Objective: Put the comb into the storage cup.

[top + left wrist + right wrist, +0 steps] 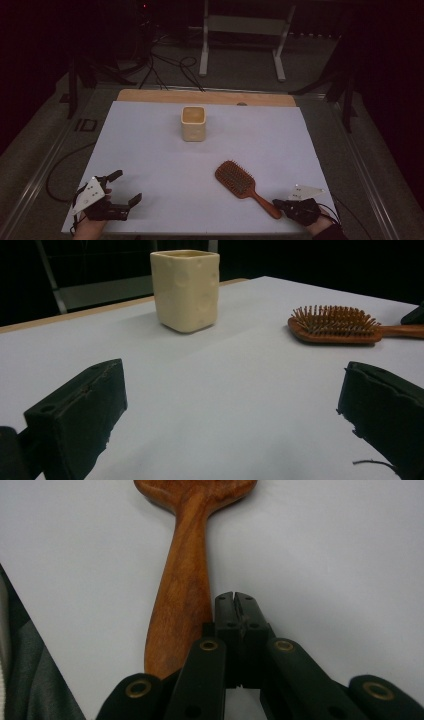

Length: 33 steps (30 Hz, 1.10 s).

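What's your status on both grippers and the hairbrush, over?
Left gripper open, empty, on the near-left of the sheet. Right gripper shut, empty, beside the hairbrush handle. Cup upright, far centre, clear.

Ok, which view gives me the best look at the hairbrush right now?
The high view: the whole hairbrush shows there, bristles up, handle angled toward the right tool, which is shut beside it. The left gripper view shows its bristled head side-on, past the cup. The right gripper view catches just the handle close up.
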{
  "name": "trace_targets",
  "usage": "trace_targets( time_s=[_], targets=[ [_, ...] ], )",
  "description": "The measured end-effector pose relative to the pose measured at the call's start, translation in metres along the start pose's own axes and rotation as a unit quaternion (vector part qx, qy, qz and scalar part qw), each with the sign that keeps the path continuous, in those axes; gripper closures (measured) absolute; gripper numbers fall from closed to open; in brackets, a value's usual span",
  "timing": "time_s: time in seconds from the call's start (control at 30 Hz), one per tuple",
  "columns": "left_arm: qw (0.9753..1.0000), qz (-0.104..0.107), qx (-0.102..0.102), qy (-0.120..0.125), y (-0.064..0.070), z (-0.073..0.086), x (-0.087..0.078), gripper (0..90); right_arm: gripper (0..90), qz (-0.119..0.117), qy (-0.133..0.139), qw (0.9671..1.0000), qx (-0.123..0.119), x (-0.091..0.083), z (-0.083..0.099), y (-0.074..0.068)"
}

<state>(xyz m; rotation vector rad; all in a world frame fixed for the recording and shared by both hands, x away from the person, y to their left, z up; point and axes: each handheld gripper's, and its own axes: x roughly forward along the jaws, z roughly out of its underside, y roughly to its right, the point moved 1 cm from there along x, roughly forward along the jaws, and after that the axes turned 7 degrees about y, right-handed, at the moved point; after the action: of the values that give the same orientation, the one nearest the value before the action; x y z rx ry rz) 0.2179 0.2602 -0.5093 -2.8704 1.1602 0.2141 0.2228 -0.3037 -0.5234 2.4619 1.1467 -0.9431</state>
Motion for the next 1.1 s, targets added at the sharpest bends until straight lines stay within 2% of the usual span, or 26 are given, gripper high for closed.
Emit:
trace_targets(
  time_s=[0.1, 0.17, 0.37, 0.63, 0.83, 1.03, 1.1],
  targets=[
    [1.0, -0.001, 0.0, 0.001, 0.0, 0.0, 0.0, 0.1, 90.0, 0.004, 0.003, 1.0, 0.007, 0.0, 0.0, 0.002],
    [1.0, -0.002, 0.001, 0.0, -0.001, 0.0, 0.0, 0.1, 90.0, 0.011, 0.002, 0.9999, 0.003, -0.001, 0.0, 0.003],
    [1.0, -0.002, 0.002, -0.002, 0.0, 0.0, 0.001, 0.1, 90.0, 0.041, 0.001, 0.9992, 0.0, -0.007, -0.008, 0.007],
    [1.0, -0.003, 0.001, -0.001, 0.0, 0.0, 0.0, 0.1, 90.0, 0.073, 0.005, 0.9974, 0.001, -0.014, -0.033, 0.01],
    [1.0, -0.003, 0.001, -0.001, -0.001, 0.0, 0.0, 0.0, 89.8, 0.075, 0.017, 0.997, -0.003, -0.016, -0.055, 0.005],
    [1.0, -0.002, 0.001, -0.002, 0.0, 0.0, 0.0, 0.0, 82.7, 0.064, 0.021, 0.9977, -0.006, -0.014, -0.069, 0.0],
    [1.0, -0.002, 0.002, -0.002, 0.0, 0.0, 0.0, 0.1, 76.9, 0.061, 0.016, 0.998, -0.005, -0.012, -0.07, -0.003]
  ],
)
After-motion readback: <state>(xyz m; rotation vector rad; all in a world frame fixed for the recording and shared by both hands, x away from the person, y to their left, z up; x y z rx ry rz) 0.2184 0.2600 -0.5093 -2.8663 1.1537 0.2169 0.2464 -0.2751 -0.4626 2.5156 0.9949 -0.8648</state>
